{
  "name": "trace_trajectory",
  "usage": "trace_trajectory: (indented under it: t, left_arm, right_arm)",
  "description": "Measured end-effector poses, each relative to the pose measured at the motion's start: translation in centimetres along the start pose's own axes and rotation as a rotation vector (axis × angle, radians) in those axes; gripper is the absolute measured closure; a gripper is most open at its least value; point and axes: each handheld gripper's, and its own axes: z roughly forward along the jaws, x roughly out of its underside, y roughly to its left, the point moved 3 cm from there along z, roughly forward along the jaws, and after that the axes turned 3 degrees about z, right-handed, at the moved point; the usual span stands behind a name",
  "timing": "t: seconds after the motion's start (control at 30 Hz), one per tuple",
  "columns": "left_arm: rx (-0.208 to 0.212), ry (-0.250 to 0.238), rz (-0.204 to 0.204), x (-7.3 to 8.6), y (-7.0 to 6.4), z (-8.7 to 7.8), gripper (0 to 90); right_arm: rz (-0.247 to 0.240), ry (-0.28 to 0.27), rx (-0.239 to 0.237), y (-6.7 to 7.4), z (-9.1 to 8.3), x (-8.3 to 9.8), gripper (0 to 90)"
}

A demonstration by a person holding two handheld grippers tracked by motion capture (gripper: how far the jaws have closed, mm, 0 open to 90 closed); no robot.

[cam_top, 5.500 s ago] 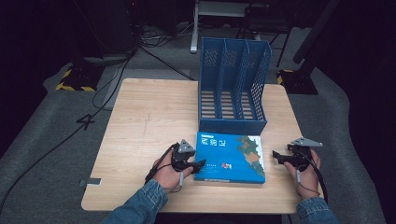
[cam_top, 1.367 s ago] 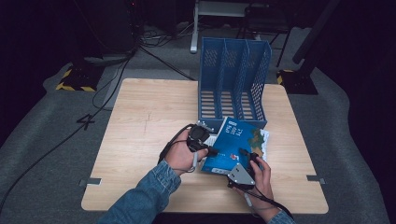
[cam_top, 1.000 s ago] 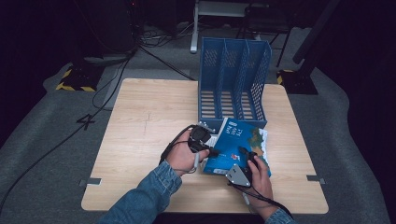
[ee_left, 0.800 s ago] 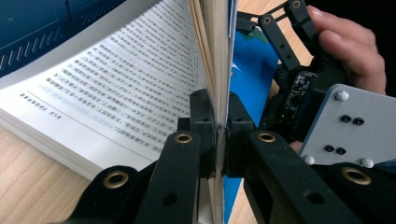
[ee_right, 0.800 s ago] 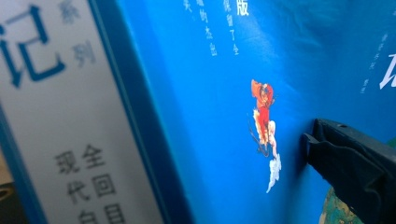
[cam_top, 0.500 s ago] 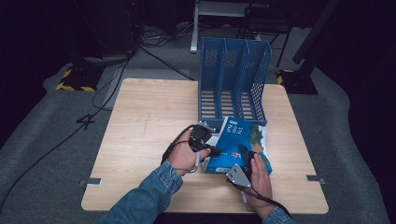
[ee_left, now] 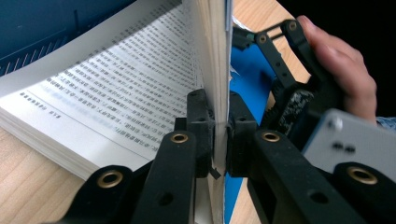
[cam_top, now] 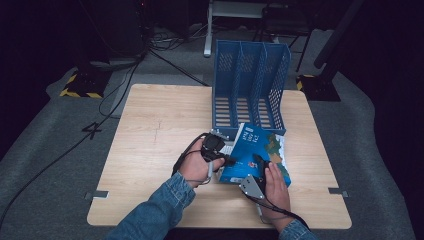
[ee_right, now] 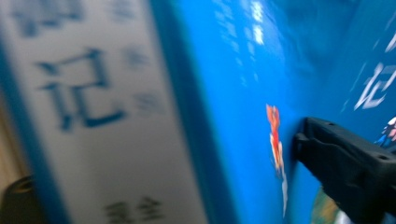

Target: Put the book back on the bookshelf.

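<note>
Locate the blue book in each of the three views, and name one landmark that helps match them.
High view: blue book right of centre, before the file rack.
Left gripper view: its cover and pages run up the centre.
Right gripper view: its spine and cover span the frame.
Shared landmark: the bright blue cover.

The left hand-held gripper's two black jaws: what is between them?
In the left gripper view, the left hand-held gripper pinches a thin sheaf of pages with the cover of the blue paperback book, lifted off the open printed pages.
</note>
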Motion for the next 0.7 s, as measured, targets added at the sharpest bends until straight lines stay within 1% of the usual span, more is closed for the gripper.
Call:
trace_trajectory:
  t: [0.07,0.17,0.2,0.23,0.27,0.3,0.33,0.43,0.5,0.53,0.57,0.6,0.63,0.67,0.7]
  left_arm:
    - [0.006,-0.017,-0.021,0.1,0.4,0.0,80.5]
    - [0.007,-0.031,-0.038,0.2,0.6,0.0,79.1]
    - [0.009,-0.037,-0.039,0.2,0.7,0.1,78.5]
    - [0.007,-0.039,-0.043,0.2,0.7,0.1,77.6]
    - [0.003,-0.045,-0.048,0.3,0.7,0.1,76.7]
    - [0.007,-0.049,-0.047,0.3,0.8,0.1,75.4]
    - [0.007,-0.053,-0.049,0.3,0.8,0.1,74.7]
    - [0.006,-0.063,-0.053,0.3,0.9,0.0,72.6]
    - [0.008,-0.068,-0.057,0.4,0.9,0.1,71.6]
    - [0.007,-0.071,-0.062,0.5,1.0,0.0,71.0]
    - [0.008,-0.071,-0.064,0.5,1.1,0.0,70.4]
    - [0.008,-0.071,-0.064,0.5,1.1,0.0,69.6]
    - [0.011,-0.074,-0.071,0.5,1.3,0.0,68.1]
    - [0.01,-0.072,-0.08,0.7,1.5,0.0,66.9]
    - [0.01,-0.072,-0.08,0.7,1.5,0.0,65.4]
  right_arm:
    - [-0.044,0.016,0.0,0.1,0.2,-0.3,14.9]
    - [-0.052,0.041,-0.001,0.1,0.3,-0.5,15.9]
    - [-0.055,0.042,0.009,0.1,0.4,-0.6,16.1]
    - [-0.051,0.047,0.004,0.1,0.4,-0.6,16.8]
    - [-0.057,0.048,-0.001,0.1,0.5,-0.7,17.7]
    - [-0.071,0.051,0.003,0.0,0.5,-0.8,19.3]
    - [-0.067,0.052,0.0,0.0,0.5,-0.8,20.7]
    - [-0.09,0.057,-0.005,-0.1,0.4,-1.0,25.8]
    - [-0.093,0.062,-0.002,-0.1,0.4,-1.1,27.2]
    - [-0.097,0.067,-0.01,-0.2,0.3,-1.2,30.4]
    - [-0.096,0.066,-0.003,-0.3,0.3,-1.3,32.4]
    - [-0.096,0.066,-0.003,-0.3,0.3,-1.3,32.4]
    - [-0.109,0.078,-0.023,-0.5,0.2,-1.4,37.2]
    - [-0.11,0.079,-0.026,-0.5,0.2,-1.5,39.5]
    - [-0.11,0.079,-0.026,-0.5,0.2,-1.5,39.5]
